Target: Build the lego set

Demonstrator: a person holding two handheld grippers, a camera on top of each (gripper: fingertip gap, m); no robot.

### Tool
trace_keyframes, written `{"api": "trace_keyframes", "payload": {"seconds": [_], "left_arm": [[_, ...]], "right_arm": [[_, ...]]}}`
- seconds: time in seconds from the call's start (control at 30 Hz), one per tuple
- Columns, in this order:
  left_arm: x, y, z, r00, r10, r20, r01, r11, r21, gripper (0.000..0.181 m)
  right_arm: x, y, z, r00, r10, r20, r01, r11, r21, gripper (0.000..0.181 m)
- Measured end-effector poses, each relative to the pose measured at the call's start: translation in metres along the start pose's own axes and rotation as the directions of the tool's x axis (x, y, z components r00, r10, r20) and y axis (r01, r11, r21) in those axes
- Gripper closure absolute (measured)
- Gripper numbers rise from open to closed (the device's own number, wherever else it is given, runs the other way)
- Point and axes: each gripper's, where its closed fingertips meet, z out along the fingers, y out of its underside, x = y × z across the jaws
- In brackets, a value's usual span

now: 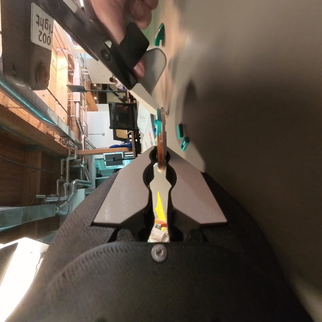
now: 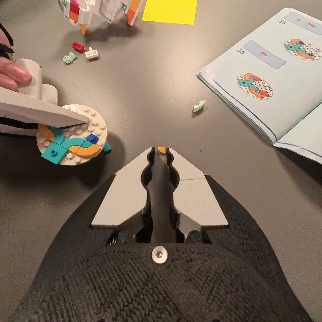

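Left gripper (image 1: 161, 156): its two fingers are pressed on the edge of the round white plate (image 2: 94, 120), seen edge-on in the left wrist view. It holds the plate raised and tilted toward the other hand, I judge so that the studs are easy to reach.

Round plate: it carries a winding band of teal and orange tiles, one blue stud piece (image 2: 92, 138) and a teal square tile (image 2: 54, 153) that sticks out over the rim. Many white studs are not covered yet.

Right gripper (image 2: 160, 149): the jaws stand only a little apart, with a small orange curved tile (image 2: 161, 149) between the tips. The tile lies on the grey table (image 2: 156, 78); I cannot tell if the fingers already squeeze it (the gap at each side is very thin).

Step in hand: probably picking the orange tile to continue the band on the plate.

Instruction booklet (image 2: 271, 83): open at the right, the pages turned to the builder, so the drawing can be compared with the plate.

Loose pieces: a red piece (image 2: 77, 46), a white piece (image 2: 91, 53) and a mint piece (image 2: 69, 58) lie together beyond the plate; another mint piece (image 2: 198, 106) lies alone near the booklet.

Next move: the tile is small and flat, so it needs a careful grip by its edges.
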Motion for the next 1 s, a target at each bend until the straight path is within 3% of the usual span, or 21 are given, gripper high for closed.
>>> {"api": "trace_keyframes", "payload": {"seconds": [0.53,0.8,0.93,1.0], "left_arm": [[-0.001,-0.001,-0.001,1.000,-0.001,-0.002,0.001,1.000,0.001,0.176],[0.000,0.000,-0.001,1.000,-0.002,-0.007,0.002,1.000,-0.002,0.176],[0.000,-0.001,-0.002,1.000,0.000,-0.008,0.000,1.000,-0.001,0.176],[0.000,0.000,-0.002,1.000,-0.001,-0.008,0.000,1.000,-0.002,0.176]], "right_arm": [[0.010,0.007,-0.007,0.997,-0.053,-0.058,0.050,0.997,-0.051,0.168],[0.014,0.001,-0.001,0.997,-0.042,-0.067,0.041,0.999,-0.018,0.168],[0.024,-0.004,-0.003,0.990,-0.038,-0.133,0.041,0.999,0.024,0.163],[0.014,-0.009,-0.006,0.997,-0.024,-0.073,0.029,0.997,0.073,0.164]]}}
